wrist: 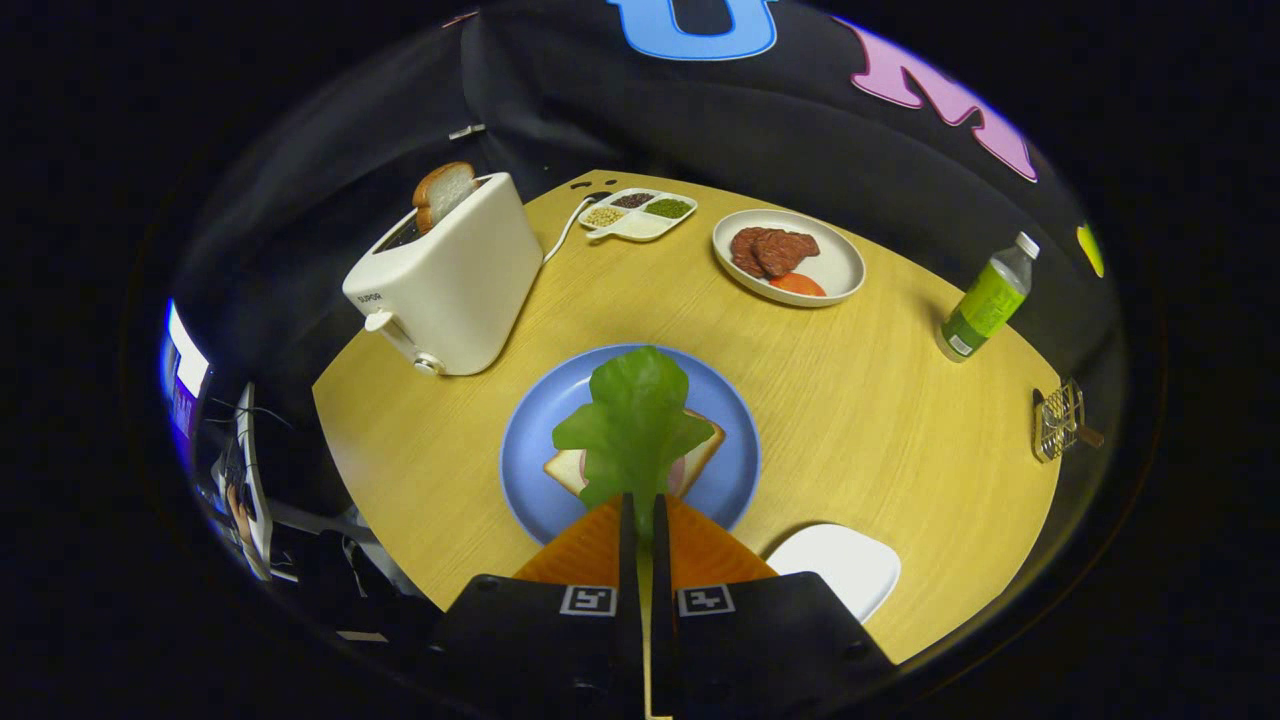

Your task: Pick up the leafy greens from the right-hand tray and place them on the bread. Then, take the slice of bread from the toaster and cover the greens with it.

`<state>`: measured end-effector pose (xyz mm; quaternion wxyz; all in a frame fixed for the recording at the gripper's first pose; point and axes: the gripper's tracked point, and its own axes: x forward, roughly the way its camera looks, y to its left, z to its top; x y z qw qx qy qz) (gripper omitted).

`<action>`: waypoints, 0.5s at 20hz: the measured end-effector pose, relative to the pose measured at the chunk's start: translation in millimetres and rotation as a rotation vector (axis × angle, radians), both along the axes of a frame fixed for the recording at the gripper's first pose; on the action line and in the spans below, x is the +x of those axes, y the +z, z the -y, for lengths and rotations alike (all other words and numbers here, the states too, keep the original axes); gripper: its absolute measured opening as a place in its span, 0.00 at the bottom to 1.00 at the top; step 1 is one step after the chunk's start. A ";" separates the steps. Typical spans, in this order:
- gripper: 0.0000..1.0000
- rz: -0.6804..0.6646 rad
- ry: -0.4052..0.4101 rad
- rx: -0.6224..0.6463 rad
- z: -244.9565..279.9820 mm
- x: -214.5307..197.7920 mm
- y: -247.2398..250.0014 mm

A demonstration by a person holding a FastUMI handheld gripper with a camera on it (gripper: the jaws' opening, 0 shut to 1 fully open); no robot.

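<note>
the tongs (645, 510) are clamped on the leafy greens (635, 420), held over the bread (700, 455) just ahead.

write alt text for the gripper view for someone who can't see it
The gripper is shut on a green lettuce leaf, holding it over a slice of bread on a blue plate just ahead of the fingers. On the wooden table beyond stand a white toaster with a bread slice sticking up, a plate of meat and a green bottle.
</note>
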<state>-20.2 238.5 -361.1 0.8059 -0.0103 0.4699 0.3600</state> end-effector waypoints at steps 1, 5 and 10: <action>0.08 -0.005 0.010 -0.008 -7.1 1.2 -2.7; 0.09 -0.028 0.023 -0.037 -27.2 4.8 -12.3; 0.16 -0.030 -0.007 -0.070 -28.8 14.6 -22.2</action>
